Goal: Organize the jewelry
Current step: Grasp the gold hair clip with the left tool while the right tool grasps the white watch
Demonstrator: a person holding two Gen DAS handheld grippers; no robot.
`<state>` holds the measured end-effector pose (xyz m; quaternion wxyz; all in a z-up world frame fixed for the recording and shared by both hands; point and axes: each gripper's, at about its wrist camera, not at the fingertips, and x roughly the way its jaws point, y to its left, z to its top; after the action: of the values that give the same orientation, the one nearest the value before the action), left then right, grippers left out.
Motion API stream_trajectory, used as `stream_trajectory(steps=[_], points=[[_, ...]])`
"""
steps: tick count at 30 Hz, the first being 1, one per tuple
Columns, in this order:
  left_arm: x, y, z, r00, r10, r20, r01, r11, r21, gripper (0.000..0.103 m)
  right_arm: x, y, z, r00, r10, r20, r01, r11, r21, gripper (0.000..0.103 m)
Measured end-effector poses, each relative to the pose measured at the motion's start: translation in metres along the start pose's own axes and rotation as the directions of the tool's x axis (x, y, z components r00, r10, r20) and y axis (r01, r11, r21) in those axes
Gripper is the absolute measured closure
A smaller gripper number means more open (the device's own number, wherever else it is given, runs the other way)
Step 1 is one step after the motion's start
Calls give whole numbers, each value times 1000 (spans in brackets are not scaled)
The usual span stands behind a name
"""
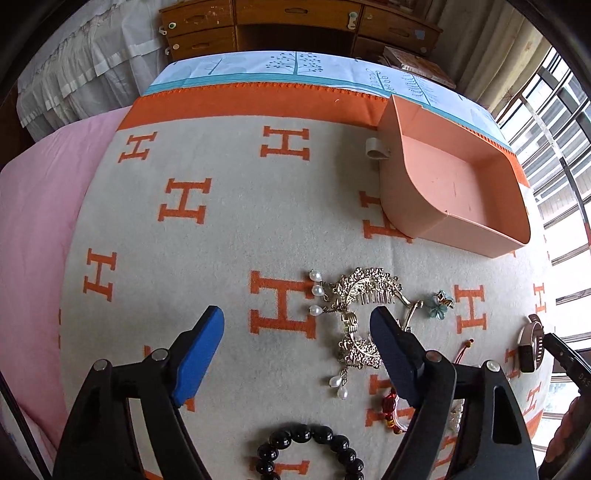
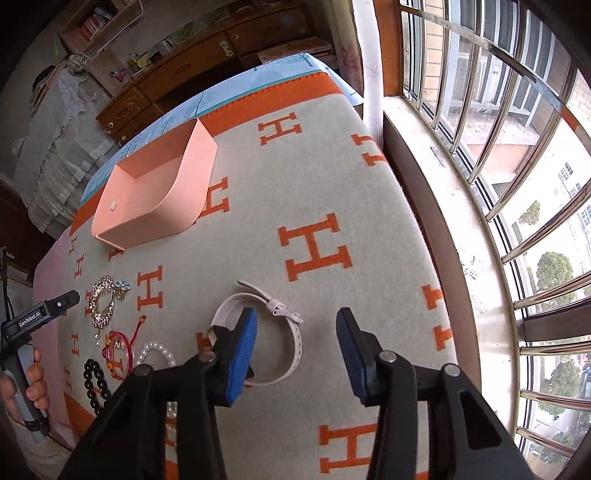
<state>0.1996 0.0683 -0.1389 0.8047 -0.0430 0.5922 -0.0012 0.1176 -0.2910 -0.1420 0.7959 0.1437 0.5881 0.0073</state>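
Both tools [image 1: 297, 325] [image 2: 297, 330] gape open; the pink bin [image 1: 458, 184] holds only a small white piece [image 2: 113, 205].

Ahead and left of the left gripper [image 1: 297, 323], bare grey-and-orange H-patterned blanket [image 1: 221, 236] lies open. Its right finger overlaps the gold filigree hair combs [image 1: 356, 295]. The pink open-fronted plastic bin [image 1: 454, 184] blocks far right. A black bead bracelet [image 1: 310, 454] lies beneath.

place: home bedroom | evidence: blanket-covered bed [image 1: 221, 221], wooden drawers [image 1: 207, 26], barred window [image 2: 517, 184], white curtain [image 1: 74, 74]
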Motion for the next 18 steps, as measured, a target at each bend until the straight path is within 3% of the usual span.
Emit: stream_trajectory(steps=[2, 4, 7, 14, 18], points=[[3, -1, -4, 1000, -1, -11, 1, 1000, 5, 23, 9, 4, -2, 1000, -5, -23, 5, 1000, -19, 72], [5, -3, -8, 1000, -1, -21, 1, 1000, 11, 23, 9, 10, -4, 999, -38, 6, 39, 998, -55, 77], [4, -6, -15, 1000, -1, -25, 2, 1000, 26, 23, 12, 14, -5, 999, -46, 6, 46, 996, -81, 97], [3, -9, -18, 1000, 7, -28, -6, 1000, 31, 23, 4, 13, -9, 999, 41, 15, -40, 998, -51, 97], [9, -5, -10, 997, -5, -72, 4, 1000, -10, 46, -2, 16, -10, 998, 63, 23, -61, 997, -51, 97]])
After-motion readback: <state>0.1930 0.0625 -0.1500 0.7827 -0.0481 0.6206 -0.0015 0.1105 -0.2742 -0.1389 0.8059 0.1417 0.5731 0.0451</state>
